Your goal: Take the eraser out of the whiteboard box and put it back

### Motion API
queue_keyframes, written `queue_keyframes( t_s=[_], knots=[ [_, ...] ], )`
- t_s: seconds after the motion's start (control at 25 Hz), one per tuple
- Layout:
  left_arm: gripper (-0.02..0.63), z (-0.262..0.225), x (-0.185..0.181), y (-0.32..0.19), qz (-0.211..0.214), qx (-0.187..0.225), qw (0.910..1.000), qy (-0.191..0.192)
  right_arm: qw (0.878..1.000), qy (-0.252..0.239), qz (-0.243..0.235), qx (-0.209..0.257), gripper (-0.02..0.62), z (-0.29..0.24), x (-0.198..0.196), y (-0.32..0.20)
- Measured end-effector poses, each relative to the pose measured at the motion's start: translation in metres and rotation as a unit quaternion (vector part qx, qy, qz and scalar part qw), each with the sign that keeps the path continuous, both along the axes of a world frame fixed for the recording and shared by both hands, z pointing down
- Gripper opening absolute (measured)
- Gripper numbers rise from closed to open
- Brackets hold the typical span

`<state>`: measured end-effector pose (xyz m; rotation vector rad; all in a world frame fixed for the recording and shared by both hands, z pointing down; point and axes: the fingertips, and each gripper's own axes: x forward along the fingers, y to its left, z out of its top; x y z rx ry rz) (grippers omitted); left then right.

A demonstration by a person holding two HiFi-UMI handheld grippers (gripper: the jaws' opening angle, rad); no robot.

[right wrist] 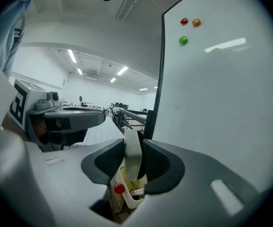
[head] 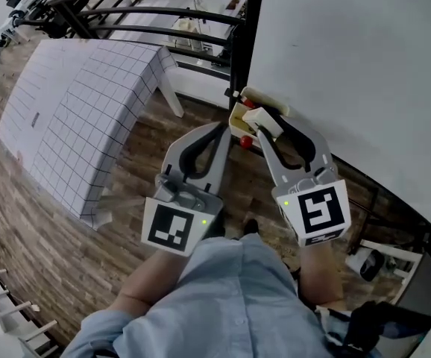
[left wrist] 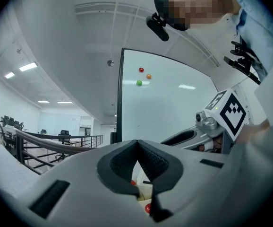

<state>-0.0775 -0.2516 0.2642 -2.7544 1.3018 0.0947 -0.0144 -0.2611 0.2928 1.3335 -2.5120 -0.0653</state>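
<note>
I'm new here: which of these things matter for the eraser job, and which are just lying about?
In the job: eraser, pinched in the right claw; whiteboard box; whiteboard.
Just about: left claw, shut and empty; checked table; railing; coloured magnets on the board.

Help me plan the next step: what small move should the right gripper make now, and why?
Probably lower the right gripper straight down toward the whiteboard box. Its jaws are clamped on the eraser, which hangs just above the box's open top, so the taking-out half looks done and putting it back remains. The left gripper is shut and empty.
</note>
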Motion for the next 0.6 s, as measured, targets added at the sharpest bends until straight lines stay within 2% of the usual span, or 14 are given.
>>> queue_keyframes(
  t_s=[0.44,0.6],
  knots=[
    [-0.002,-0.020,0.016,0.038,-0.009,0.031,0.9995,0.004,0.999,-0.008,-0.010,0.034,0.120,-0.026,0.015,0.034],
    [-0.002,-0.022,0.025,0.050,-0.011,0.038,0.9991,-0.016,0.999,-0.006,-0.015,0.044,0.120,-0.032,0.020,0.045]
  ],
)
